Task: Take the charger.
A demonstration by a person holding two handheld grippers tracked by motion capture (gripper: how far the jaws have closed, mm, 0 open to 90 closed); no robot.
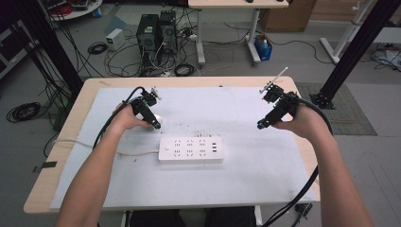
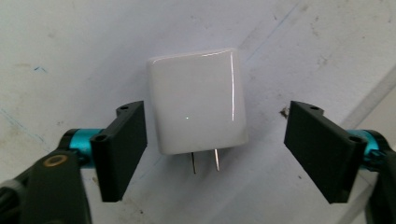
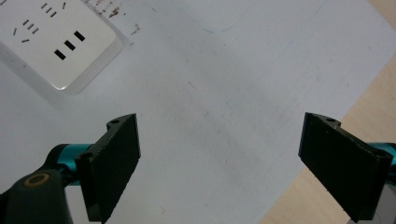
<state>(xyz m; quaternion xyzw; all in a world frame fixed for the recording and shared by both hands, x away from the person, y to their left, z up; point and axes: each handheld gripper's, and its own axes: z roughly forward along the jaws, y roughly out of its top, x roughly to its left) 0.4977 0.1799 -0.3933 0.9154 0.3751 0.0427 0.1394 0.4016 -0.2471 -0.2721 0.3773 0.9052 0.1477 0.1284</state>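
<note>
1. As the charger [image 2: 196,100] lies flat on the white mat [image 1: 265,165] of the bench [image 1: 90,85], between the fingers [image 2: 122,149] of the left gripper [image 2: 215,154], we treat it as the thing to be picked up. In the high view it shows as a small white block [image 1: 157,120] at the left gripper [image 1: 152,122], up and to the left of the power strip [image 1: 190,150].
2. We read the left fingers as wide apart, one on each flank of the charger, neither touching it. Nothing is held.
3. We read the right gripper [image 3: 219,163] as fully spread and empty, over bare mat near the bench edge, well apart from the charger.
4. We judge the charger to be light, rigid and hard-shelled. It should not deform under the fingers.
5. We judge its glossy casing to be slippery: the surface reflects light and the corners are rounded. A grip set near a corner may squeeze it out.
6. We recommend taking hold across the two flat side faces, at mid-height of the body, with the fingers square to those faces.
7. We advise keeping the fingers off the two metal prongs [image 2: 204,161], which point toward the camera. They are thin and may bend.
8. We expect the prongs to be needed free for the strip's sockets.
</note>
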